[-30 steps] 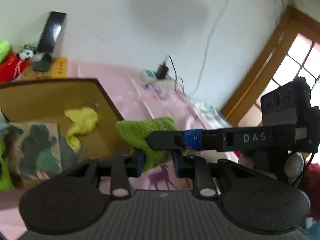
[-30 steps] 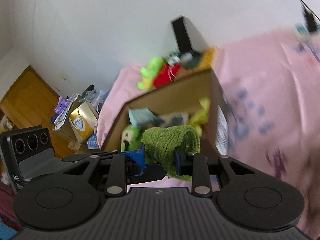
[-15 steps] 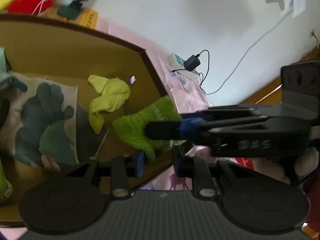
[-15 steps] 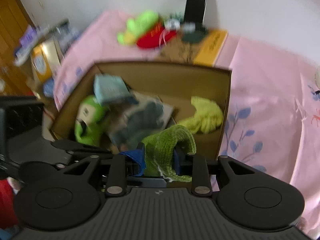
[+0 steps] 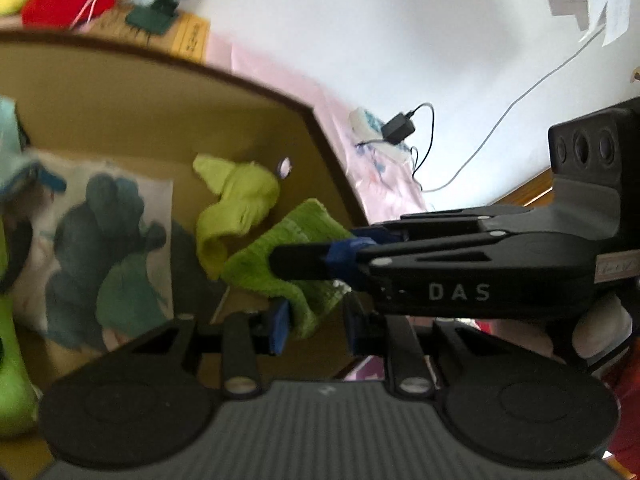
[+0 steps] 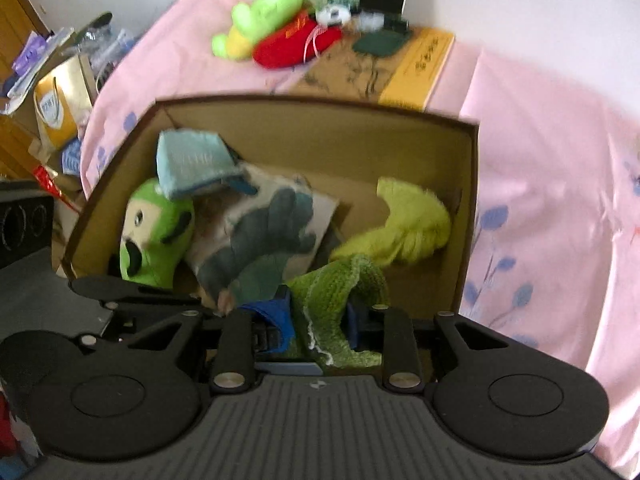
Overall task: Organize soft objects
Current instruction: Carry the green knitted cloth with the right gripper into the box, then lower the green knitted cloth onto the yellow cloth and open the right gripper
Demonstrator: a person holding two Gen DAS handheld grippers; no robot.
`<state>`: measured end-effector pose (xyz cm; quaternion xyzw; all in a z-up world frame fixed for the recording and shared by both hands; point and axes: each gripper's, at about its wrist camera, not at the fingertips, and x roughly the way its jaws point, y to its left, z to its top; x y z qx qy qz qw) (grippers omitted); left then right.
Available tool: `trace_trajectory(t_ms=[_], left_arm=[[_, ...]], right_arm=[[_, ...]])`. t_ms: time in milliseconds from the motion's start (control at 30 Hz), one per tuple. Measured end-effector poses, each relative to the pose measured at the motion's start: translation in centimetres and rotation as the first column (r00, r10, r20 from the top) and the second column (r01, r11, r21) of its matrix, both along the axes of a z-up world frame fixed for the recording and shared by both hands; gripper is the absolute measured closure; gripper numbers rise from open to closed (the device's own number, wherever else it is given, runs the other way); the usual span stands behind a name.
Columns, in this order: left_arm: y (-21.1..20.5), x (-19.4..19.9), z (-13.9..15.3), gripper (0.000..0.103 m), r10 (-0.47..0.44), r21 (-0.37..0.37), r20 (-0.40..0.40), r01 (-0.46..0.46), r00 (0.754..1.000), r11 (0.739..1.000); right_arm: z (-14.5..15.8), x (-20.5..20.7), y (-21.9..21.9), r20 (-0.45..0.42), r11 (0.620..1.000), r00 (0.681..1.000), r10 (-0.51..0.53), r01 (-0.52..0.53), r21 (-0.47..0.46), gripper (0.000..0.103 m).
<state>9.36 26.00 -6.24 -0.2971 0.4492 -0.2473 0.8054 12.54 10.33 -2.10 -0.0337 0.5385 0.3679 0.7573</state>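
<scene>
Since the earlier frames both grippers have carried the green knitted piece (image 5: 280,264) from outside the cardboard box (image 5: 316,128) to over its open top.

Left wrist view: the left gripper (image 5: 314,326) pinches the piece's lower fold; the right gripper (image 5: 296,258) enters from 3 o'clock, clamped on it. A yellow-green cloth (image 5: 236,204) lies at 10 o'clock.

Right wrist view: the right gripper's jaws have just been closing, the knit between them. A green plush toy (image 6: 154,236) sits at 9 o'clock.
</scene>
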Motion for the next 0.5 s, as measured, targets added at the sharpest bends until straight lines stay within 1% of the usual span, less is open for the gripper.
trace_trajectory(t_ms=[100, 200, 333, 500], left_arm=[[0.1, 0.6, 0.5, 0.084, 0.009, 0.014, 0.016, -0.009, 1.000, 1.000], [0.2, 1.2, 0.1, 0.084, 0.026, 0.028, -0.012, -0.026, 1.000, 0.999], [0.1, 2.6, -0.1, 0.084, 0.086, 0.067, -0.053, -0.082, 0.995, 0.994], [1.0, 3.0, -0.2, 0.083, 0.138, 0.074, -0.067, -0.133, 0.988, 0.988]], right_arm=[[0.5, 0.6, 0.3, 0.027, 1.000, 1.000, -0.003, 0.003, 0.000, 0.095], [0.1, 0.9, 0.5, 0.046, 1.000, 0.999, -0.007, 0.007, -0.009, 0.097], [-0.1, 2.0, 1.2, 0.092, 1.000, 0.996, -0.014, 0.015, -0.010, 0.099], [-0.6, 3.9, 2.6, 0.146, 1.000, 0.989, 0.000, 0.003, -0.019, 0.100]])
